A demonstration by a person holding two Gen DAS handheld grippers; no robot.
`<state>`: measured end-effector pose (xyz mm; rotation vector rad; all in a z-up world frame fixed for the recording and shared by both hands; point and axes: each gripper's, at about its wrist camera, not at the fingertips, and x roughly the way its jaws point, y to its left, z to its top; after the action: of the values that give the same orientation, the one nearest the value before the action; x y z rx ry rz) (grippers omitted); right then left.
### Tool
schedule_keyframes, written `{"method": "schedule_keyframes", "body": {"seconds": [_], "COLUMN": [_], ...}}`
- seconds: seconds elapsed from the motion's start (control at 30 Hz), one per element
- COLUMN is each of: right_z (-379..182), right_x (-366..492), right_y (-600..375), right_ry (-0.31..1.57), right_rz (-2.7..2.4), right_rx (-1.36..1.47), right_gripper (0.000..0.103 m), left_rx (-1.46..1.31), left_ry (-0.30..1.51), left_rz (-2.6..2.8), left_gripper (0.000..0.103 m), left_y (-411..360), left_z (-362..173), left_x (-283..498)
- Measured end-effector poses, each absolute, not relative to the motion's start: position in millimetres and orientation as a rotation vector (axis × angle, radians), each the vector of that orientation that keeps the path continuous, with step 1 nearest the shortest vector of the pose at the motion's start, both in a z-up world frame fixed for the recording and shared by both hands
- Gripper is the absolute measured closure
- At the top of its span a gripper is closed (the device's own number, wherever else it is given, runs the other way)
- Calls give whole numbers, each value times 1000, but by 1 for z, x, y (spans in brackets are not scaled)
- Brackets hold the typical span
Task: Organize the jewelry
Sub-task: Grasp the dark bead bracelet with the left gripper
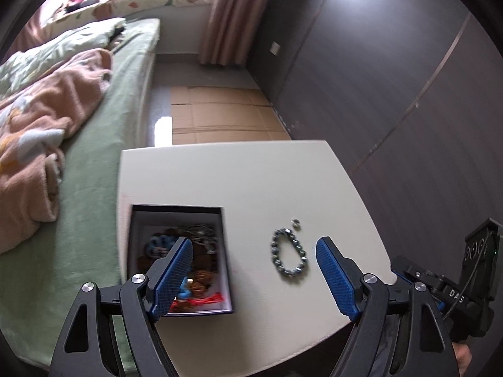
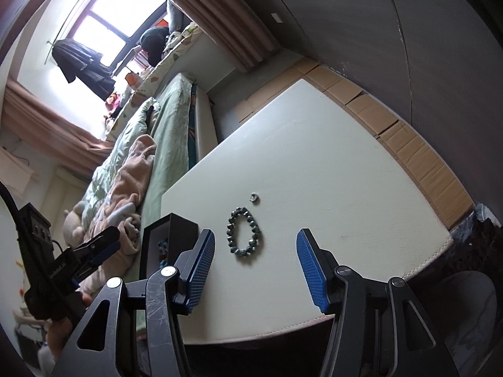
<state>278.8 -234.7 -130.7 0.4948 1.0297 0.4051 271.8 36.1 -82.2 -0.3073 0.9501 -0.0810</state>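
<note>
Pale cream tabletop [image 1: 251, 182]: a dark box [image 1: 180, 260] at its left edge already holds most jewelry. A beaded bracelet [image 1: 289, 253] and small ring [image 1: 295, 223] remain near your edge. Your left gripper [image 1: 254, 278] and right gripper [image 2: 256, 265] have their fingers apart, empty.

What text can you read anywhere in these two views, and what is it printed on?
"DAS": white letters on the black body of the right tool, seen from the left wrist view.
Left tool in the right wrist view: a pale marking on its body, too blurred to read.
Box, bracelet, table: no writing visible.
</note>
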Motion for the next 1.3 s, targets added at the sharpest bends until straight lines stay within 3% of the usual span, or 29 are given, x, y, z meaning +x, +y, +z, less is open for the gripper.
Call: {"method": "schedule_keyframes", "body": {"seconds": [0.27,0.4,0.9,1.07,1.1,1.2,1.3], "right_z": [-147,-151,-170,-174,-174,-177,-180], "right_x": [282,283,297,303,303,306,311], "right_y": [-260,-271,-265,-253,-250,-239,-224], "right_ry": [1045,1039,1081,1088,1085,1066,1068], "right_rz": [355,338,325,330,332,346,361], "right_rx": [547,566,465,388,368,297,202], "right_gripper": [48,48,48,48,48,48,48], "left_rx": [-191,-162,-142,-105,-103,-97,-131], "left_ry": [1030,1097,1216,1243,1223,1227,1207], "left_rz": [-126,-127,-89,-71,-67,-72,-85], "left_gripper": [36,52,67,68,71,94,94], "left_y": [-11,-25,-38,-41,-41,-40,-32], "left_z": [-103,-124,-178,-195,-195,-196,-191], "left_x": [293,307,334,339,338,341,340]}}
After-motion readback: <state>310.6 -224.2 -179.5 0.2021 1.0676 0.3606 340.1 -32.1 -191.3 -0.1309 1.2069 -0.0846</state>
